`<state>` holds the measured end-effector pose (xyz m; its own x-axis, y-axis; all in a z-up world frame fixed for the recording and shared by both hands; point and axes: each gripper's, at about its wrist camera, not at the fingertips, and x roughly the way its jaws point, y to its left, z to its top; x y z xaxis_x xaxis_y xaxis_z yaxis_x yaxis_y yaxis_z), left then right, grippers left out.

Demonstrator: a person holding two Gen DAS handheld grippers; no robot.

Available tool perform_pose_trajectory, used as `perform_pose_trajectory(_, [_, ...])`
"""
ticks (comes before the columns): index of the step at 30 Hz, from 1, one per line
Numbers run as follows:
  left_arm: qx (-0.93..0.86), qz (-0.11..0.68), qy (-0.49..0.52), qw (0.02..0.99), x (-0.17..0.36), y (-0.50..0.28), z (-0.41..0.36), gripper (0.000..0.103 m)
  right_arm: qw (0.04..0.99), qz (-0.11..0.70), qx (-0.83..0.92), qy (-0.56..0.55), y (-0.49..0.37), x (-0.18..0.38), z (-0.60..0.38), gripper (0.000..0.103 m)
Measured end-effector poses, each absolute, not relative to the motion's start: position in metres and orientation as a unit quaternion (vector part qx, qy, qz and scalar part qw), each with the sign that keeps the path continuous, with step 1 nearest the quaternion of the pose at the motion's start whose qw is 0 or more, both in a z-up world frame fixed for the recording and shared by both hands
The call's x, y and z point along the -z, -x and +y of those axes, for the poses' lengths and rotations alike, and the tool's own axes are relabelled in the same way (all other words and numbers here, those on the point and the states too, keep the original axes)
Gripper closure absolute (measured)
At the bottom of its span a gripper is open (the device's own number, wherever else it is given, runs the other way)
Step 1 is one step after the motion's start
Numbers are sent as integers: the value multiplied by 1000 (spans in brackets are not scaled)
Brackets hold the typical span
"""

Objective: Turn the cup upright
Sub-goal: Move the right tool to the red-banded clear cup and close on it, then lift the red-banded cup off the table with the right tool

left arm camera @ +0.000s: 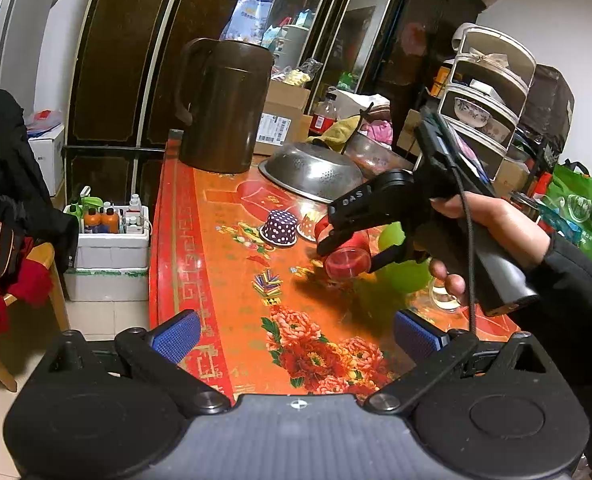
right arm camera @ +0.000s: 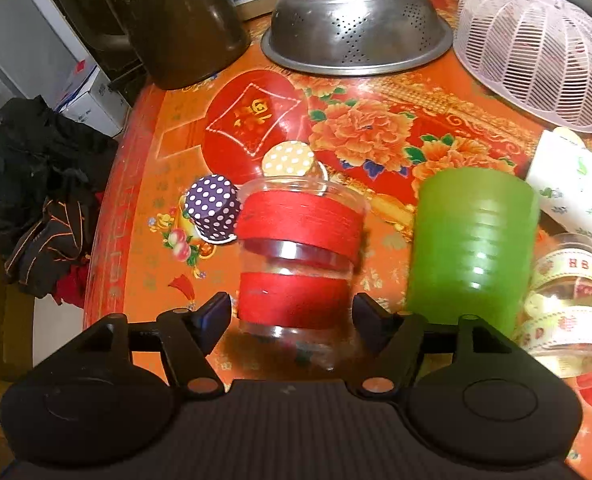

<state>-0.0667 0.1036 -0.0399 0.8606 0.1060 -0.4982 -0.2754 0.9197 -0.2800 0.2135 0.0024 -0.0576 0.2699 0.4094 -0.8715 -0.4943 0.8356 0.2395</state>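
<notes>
Clear cup [right arm camera: 298, 258] with two red bands is sitting between the fingers of the right tool [right arm camera: 292, 314], apparently lifted off the desk [right arm camera: 152, 184] and tilting. From the left wrist view its closed base seems to be pointing outward, so it is lying roughly sideways, partway through the turn. Whether the fingers are pressing the wall or standing just off it, I cannot tell; slim gaps seem to be showing on both sides.

Handling, as a judgement: thin clear plastic or glass, light, smooth and slippery on the bare parts. The red bands are looking like the better place to hold, mid-body, with gentle pressure so the wall is not buckling.

Just beside it, a green cup [right arm camera: 472, 248] is standing mouth down. A purple dotted paper cup [right arm camera: 212, 212] and a yellow dotted one [right arm camera: 288, 159] are lying close behind. Further back, a metal colander [right arm camera: 356, 24] is resting upside down, with a dark jug [left arm camera: 224, 108] beyond.

Left tool [left arm camera: 296, 334] is hanging over the near edge of the desk, fingers spread wide, holding nothing.
</notes>
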Motion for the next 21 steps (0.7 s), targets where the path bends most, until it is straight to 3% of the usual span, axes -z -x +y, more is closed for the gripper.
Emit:
perform_pose_trajectory(1, [-100, 245, 173, 949, 40, 67, 103, 0, 797, 531, -283, 48, -213, 58, 6, 42])
perform_pose_trajectory(4, [-99, 248, 173, 948, 42, 68, 104, 0, 800, 527, -282, 59, -215, 58, 11, 45])
perform_pose_trajectory(11, [-104, 243, 180, 948, 41, 76, 110, 0, 813, 481, -320, 69, -183, 31, -17, 46])
perform_pose_trajectory(17, [-99, 244, 189, 946, 35, 86, 112, 0, 821, 435, -366, 55, -109, -14, -97, 46])
perform_pose_trajectory(21, [-78, 253, 197, 944, 35, 87, 106, 0, 812, 444, -375, 56, -63, -9, -132, 45])
